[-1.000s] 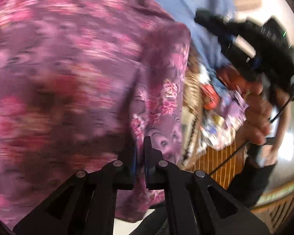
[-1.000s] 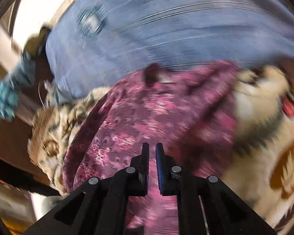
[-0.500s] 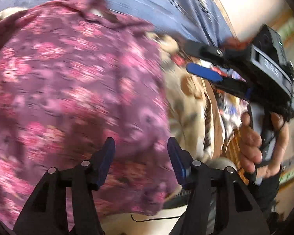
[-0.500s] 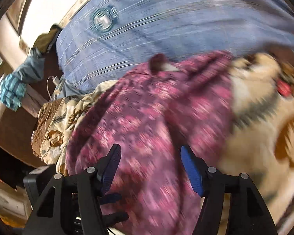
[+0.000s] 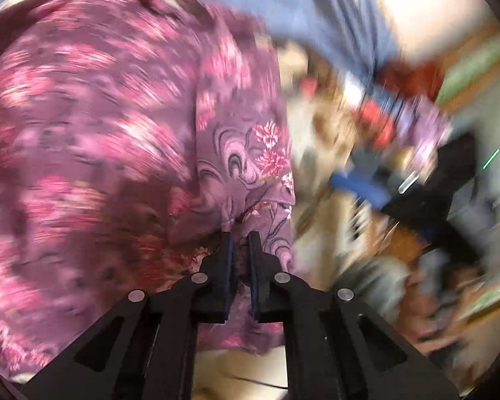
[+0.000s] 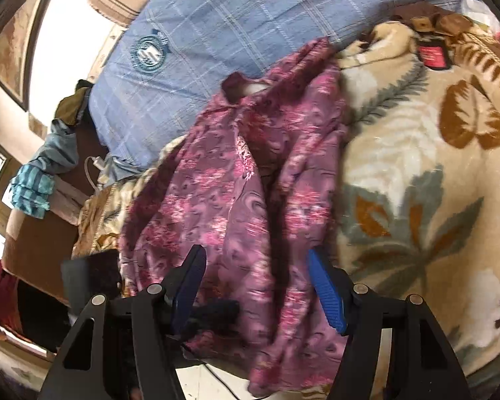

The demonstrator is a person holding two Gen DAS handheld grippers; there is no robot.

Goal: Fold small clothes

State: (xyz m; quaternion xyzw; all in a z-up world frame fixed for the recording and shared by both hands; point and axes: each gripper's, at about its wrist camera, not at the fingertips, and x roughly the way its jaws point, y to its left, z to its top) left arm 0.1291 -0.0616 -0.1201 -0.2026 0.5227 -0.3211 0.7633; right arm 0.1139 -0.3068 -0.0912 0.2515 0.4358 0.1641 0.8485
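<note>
Right wrist view shows the purple shirt with pink floral print (image 6: pixel 250 180) lying crumpled on the cream fleece blanket with brown and grey leaf pattern (image 6: pixel 426 180) that covers the bed, its collar toward the blue checked pillow with a round teal emblem (image 6: pixel 236 23) and its hem hanging toward me over the bed's edge. My right gripper (image 6: pixel 256 286) hovers over the lower part of the shirt with its jaws spread wide and nothing pressed between them; a second ago these jaws were nearly together, and half a second ago they already stood as wide as now. My left gripper (image 5: pixel 240 260) has its jaws pinched narrow on a fold of the shirt's lower edge, cloth showing in the slit between them. Half a second ago those jaws were wide apart over the fabric; a second ago they were pinched as they are now.

The left wrist view is heavily blurred, yet it shows what the other cannot: the grip on the fabric close up, and my right gripper from outside as a dark shape with a blue pad off to the right. Only the right wrist view gives the whole shirt, the pillow, a red label (image 6: pixel 431 56) on the blanket and a teal striped cloth (image 6: pixel 33 190) draped on brown furniture at the left.
</note>
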